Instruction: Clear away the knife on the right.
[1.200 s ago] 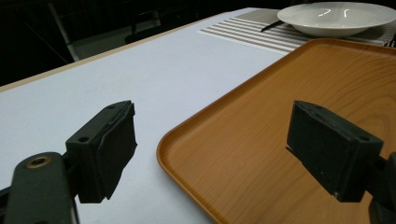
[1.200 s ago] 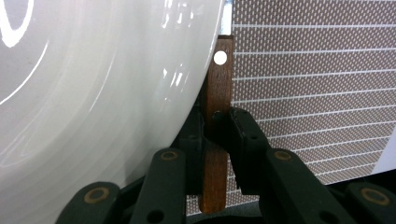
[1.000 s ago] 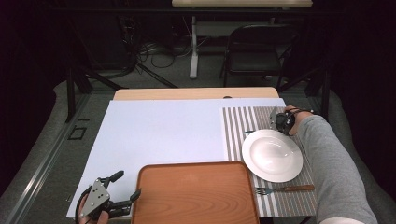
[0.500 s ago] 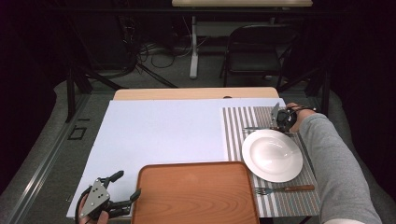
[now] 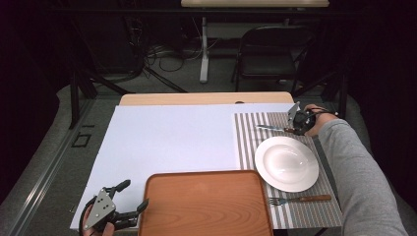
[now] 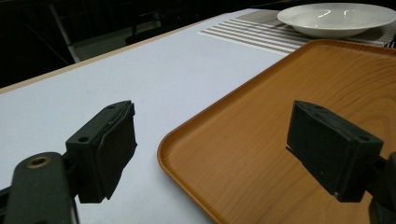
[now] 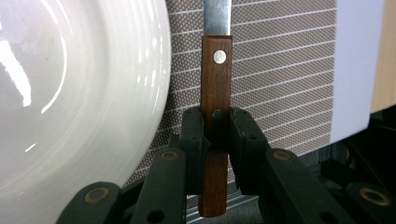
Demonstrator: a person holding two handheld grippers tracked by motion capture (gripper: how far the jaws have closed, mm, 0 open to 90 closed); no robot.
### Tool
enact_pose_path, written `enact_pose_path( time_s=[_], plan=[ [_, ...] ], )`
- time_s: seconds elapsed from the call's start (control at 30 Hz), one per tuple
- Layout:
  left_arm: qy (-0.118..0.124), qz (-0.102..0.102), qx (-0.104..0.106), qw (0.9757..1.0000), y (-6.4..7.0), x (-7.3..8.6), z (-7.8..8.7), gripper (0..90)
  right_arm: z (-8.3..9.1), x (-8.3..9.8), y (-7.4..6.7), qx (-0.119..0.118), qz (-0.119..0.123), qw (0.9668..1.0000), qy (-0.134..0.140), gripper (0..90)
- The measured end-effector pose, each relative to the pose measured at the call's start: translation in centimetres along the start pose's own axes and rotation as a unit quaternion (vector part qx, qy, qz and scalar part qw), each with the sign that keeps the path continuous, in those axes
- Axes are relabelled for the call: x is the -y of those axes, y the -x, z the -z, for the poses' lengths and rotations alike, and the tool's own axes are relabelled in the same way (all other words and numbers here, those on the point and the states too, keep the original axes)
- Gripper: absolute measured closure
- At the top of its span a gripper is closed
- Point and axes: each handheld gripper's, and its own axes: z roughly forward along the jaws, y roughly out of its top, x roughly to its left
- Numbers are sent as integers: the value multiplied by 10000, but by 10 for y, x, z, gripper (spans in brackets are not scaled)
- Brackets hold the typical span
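A knife with a brown wooden handle (image 7: 216, 74) and a steel blade (image 5: 269, 129) hangs just above the striped placemat (image 5: 251, 137), beyond the white plate (image 5: 286, 163). My right gripper (image 7: 217, 135) is shut on the handle, and its blade points left across the mat from the gripper (image 5: 294, 129). At the near left, my left gripper (image 5: 133, 194) stands open with nothing between its pads (image 6: 107, 149). It sits by the left front corner of the wooden tray (image 5: 206, 204), whose rim (image 6: 187, 130) lies between the jaws.
A fork (image 5: 300, 199) with a wooden handle lies on the placemat in front of the plate. A pale sheet (image 5: 172, 137) covers the table. A sleeved forearm (image 5: 359, 182) runs along the right edge. A chair (image 5: 268, 54) stands beyond the table.
My right gripper has risen slightly with the knife in it. The left gripper has stayed where it was.
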Motion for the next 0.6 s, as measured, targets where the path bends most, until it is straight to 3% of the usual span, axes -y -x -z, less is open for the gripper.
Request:
enact_pose_path(
  time_s=[0.1,0.2,0.33,0.37,0.47,0.57,0.6],
  plan=[
    [0,0,2,10000,0,0,0,156,5,-1,-1,31,-310,9995,0,767],
    [3,-10,-3,10000,0,0,0,156,9,-3,-2,-15,-832,9964,171,767],
    [3,-39,21,10000,0,0,0,156,11,-4,-7,-41,-1498,9880,372,767],
    [5,-42,29,10000,0,-1,0,156,11,-4,-8,-82,-1755,9833,475,767],
    [17,-57,44,10000,0,-1,1,156,14,-2,-11,-75,-1988,9780,627,767],
    [46,-47,54,10000,-1,-1,1,156,16,-1,-18,-47,-2299,9695,846,767],
    [48,-54,55,10000,-1,-1,1,155,17,0,-20,-38,-2296,9695,851,767]
  ],
)
